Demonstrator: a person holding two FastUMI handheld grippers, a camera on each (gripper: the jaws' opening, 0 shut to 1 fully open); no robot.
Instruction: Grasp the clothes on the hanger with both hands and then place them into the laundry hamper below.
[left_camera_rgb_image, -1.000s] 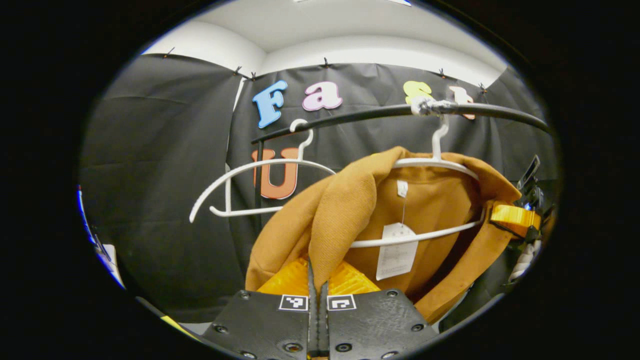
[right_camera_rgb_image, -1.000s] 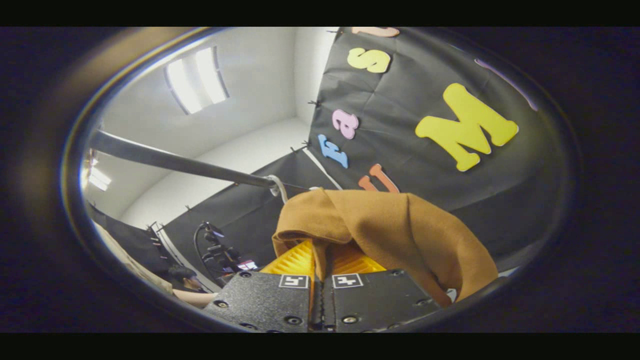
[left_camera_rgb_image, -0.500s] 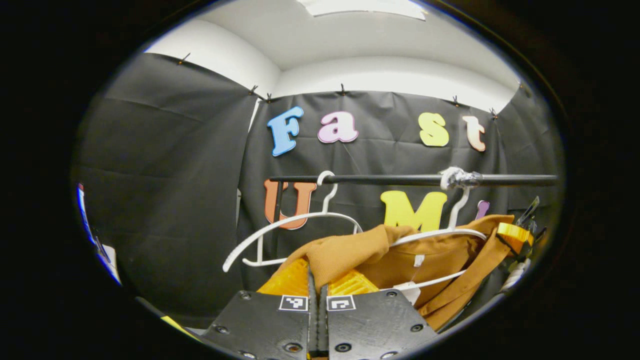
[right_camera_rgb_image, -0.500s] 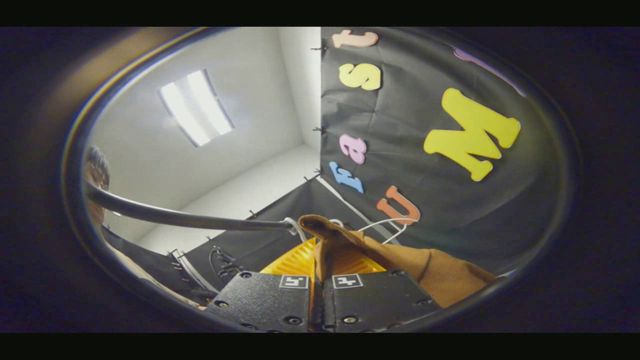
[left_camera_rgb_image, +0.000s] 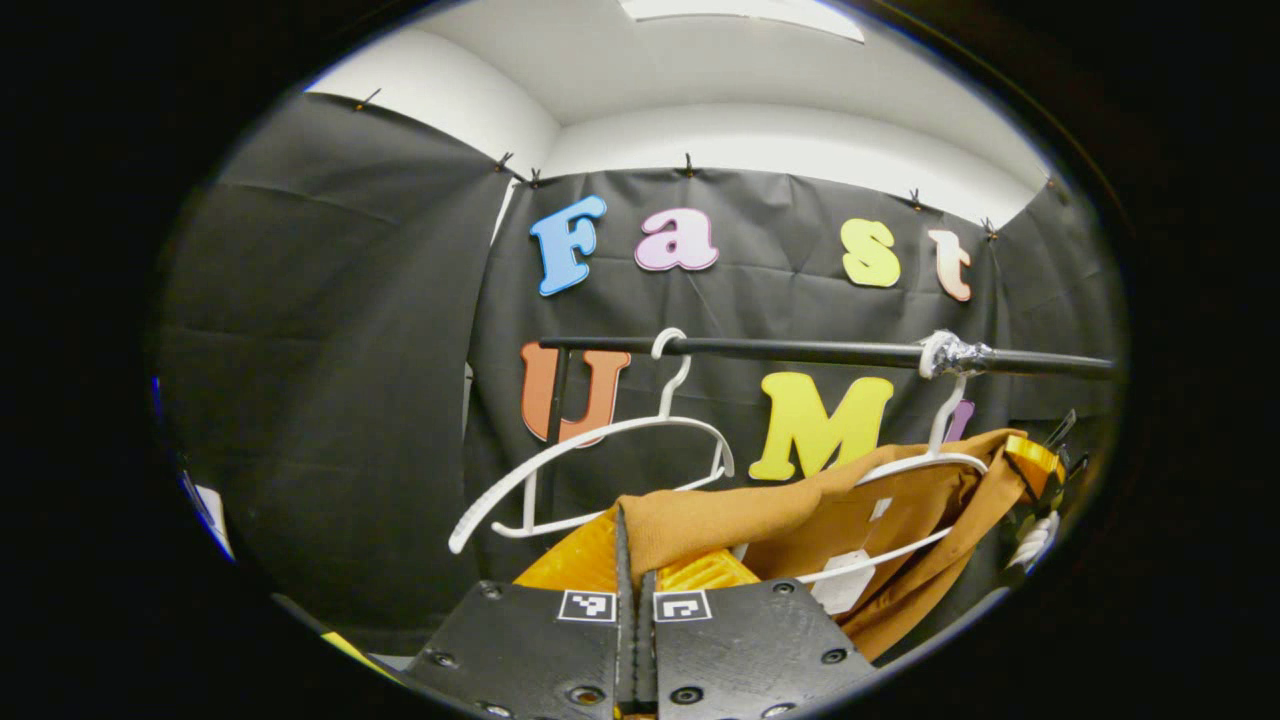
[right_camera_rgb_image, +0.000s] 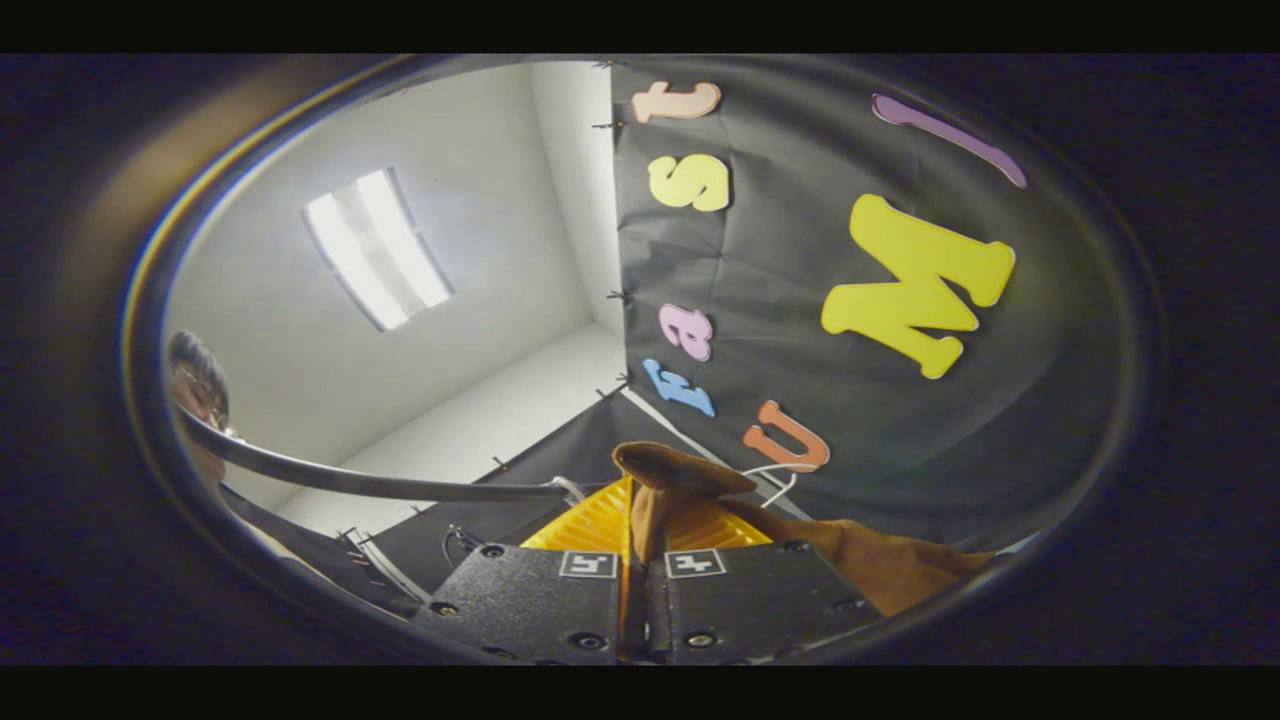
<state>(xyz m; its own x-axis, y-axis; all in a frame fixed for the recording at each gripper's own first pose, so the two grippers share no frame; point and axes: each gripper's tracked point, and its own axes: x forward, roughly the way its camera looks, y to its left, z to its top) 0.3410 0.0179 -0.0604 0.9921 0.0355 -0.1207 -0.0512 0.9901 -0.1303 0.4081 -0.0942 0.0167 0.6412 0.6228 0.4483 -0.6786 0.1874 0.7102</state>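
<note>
A brown garment (left_camera_rgb_image: 800, 515) with a white tag is stretched between both grippers, still draped over a white hanger (left_camera_rgb_image: 925, 465) on the black rail (left_camera_rgb_image: 800, 352). In the left gripper view my left gripper (left_camera_rgb_image: 633, 545) is shut on one shoulder of the cloth, pulled clear of the hanger's left end. At the far right of that view the right gripper (left_camera_rgb_image: 1035, 462) holds the other shoulder. In the right gripper view my right gripper (right_camera_rgb_image: 640, 520) is shut on a fold of the brown garment (right_camera_rgb_image: 700, 480), which trails off to the right.
An empty white hanger (left_camera_rgb_image: 600, 460) hangs on the rail to the left of the garment's hanger. The rail (right_camera_rgb_image: 380, 485) crosses the right gripper view at lower left, with a person's head (right_camera_rgb_image: 195, 385) behind it. A ceiling light (right_camera_rgb_image: 375, 245) is overhead.
Both grippers have risen with the cloth: the rail and hangers have dropped lower in the left gripper view. The left shoulder has come off the hanger, and less cloth bunches before the right gripper.
</note>
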